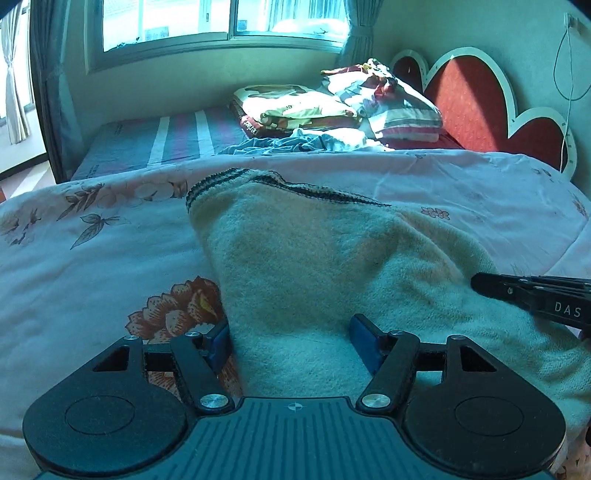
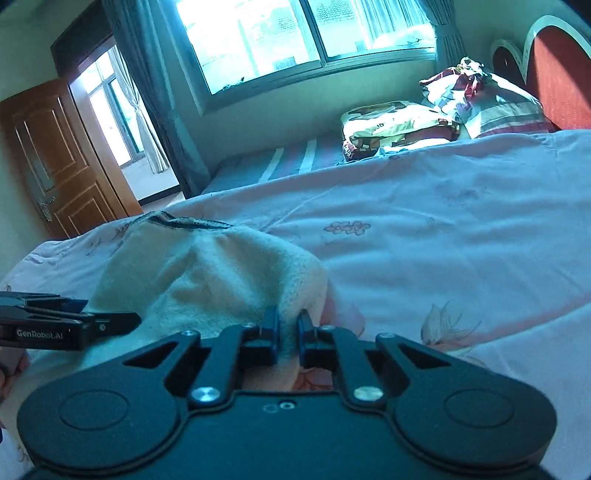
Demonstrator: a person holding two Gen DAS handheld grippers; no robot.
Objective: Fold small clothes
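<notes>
- L gripper (image 1: 290, 341): jaws spread wide, blue pads either side of the near end of the cream knit garment (image 1: 314, 266); cloth lies between the fingers but they're not pinched on it.
- R gripper (image 2: 288, 334): jaws nearly together, nipping a fold of the same garment at its near right edge; seen in the L view coming in from the right, tip on the fabric.
- L gripper also shows in the R wrist view, low left, beside the garment's left part.
- Garment: fuzzy cream/white, bunched into a hump, dark striped band along its far edge; lies on the floral pink bedsheet (image 1: 92, 266), near the front of the bed.
- Further back: striped mattress (image 1: 177, 138), crumpled blue cloth (image 1: 266, 146), folded blankets (image 1: 295, 107) & pillows (image 1: 399, 107).
- Behind those: red heart-shaped headboard (image 1: 469, 99) at right, window (image 1: 229, 18) w/ curtains on the far wall.
- R view, far left: wooden door (image 2: 55, 158), standing open.
</notes>
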